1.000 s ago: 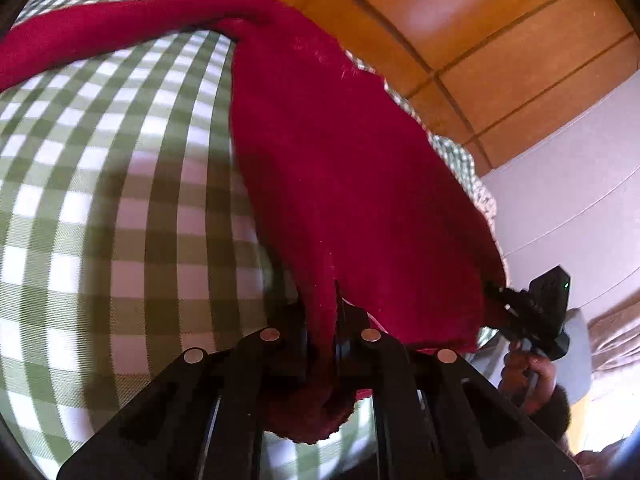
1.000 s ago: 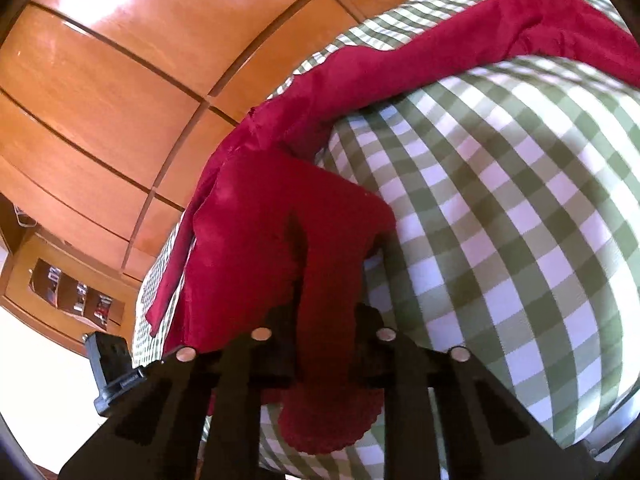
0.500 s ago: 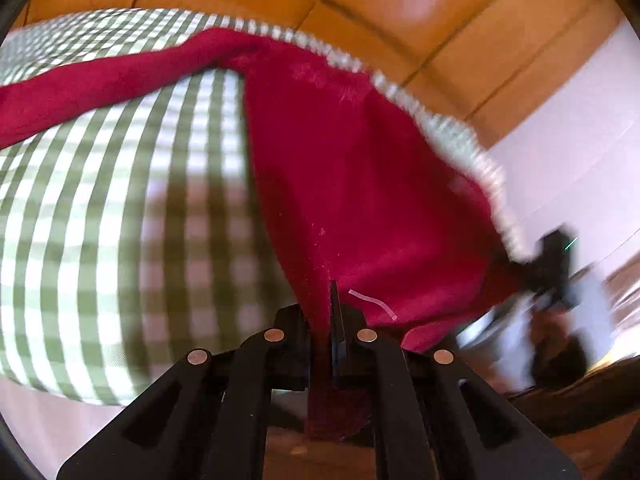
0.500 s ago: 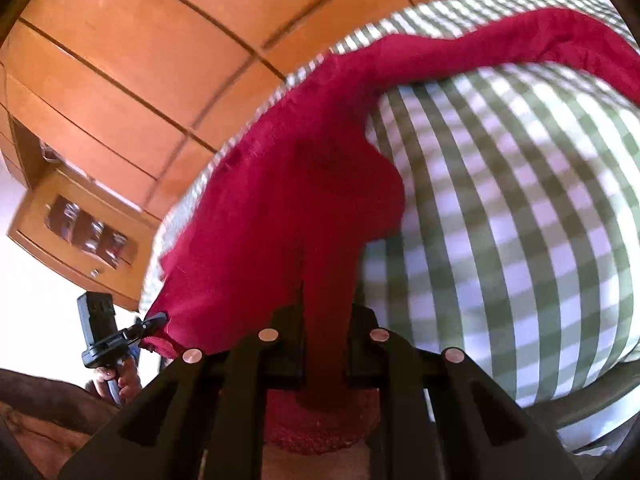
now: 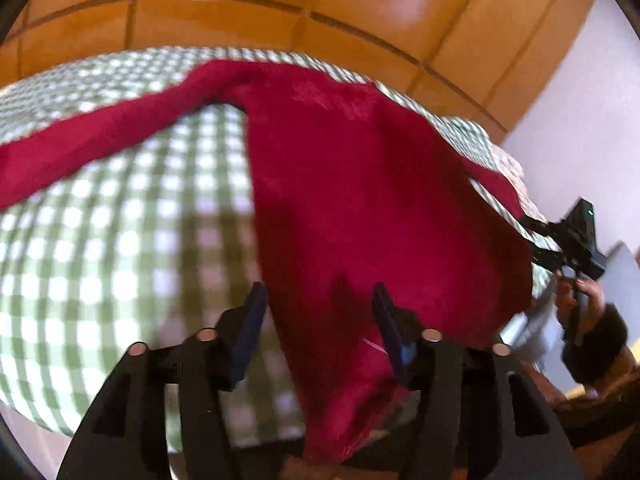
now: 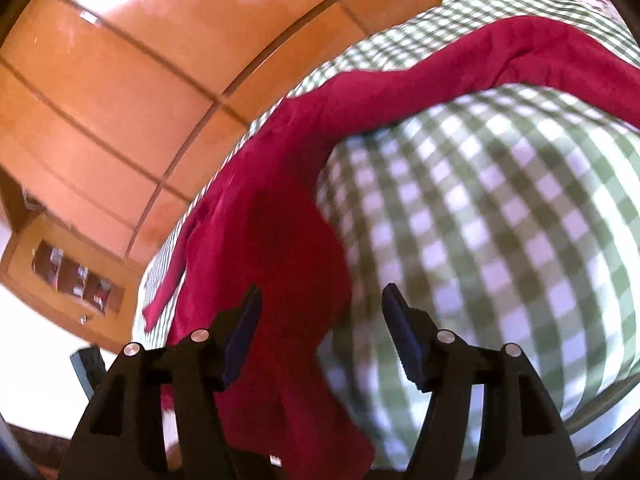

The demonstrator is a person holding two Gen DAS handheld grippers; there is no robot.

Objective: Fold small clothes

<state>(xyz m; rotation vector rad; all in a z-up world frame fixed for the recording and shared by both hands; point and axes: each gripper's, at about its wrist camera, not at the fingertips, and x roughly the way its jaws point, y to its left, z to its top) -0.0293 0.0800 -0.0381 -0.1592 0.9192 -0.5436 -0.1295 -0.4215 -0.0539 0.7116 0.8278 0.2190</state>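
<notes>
A dark red garment point(image 5: 360, 208) lies on the green-and-white checked tablecloth point(image 5: 120, 240), with one edge hanging over the near table edge. My left gripper point(image 5: 318, 300) is open, jaws spread on either side of the hanging red cloth. In the right wrist view the same garment point(image 6: 288, 240) drapes over the cloth point(image 6: 500, 240), a long sleeve running to the far right. My right gripper point(image 6: 320, 300) is open too, with the red cloth loose between its jaws. The right gripper also shows in the left wrist view point(image 5: 576, 240), held in a hand.
Orange wooden panelling point(image 6: 140, 80) fills the background. A wooden cabinet point(image 6: 72, 276) stands at the left in the right wrist view. A pale wall point(image 5: 580, 100) is at the right in the left wrist view.
Both grippers were shut on the red garment's edge; both have now opened and let it go. The garment's edge hangs loose over the table edge, and the grippers have drawn back.
</notes>
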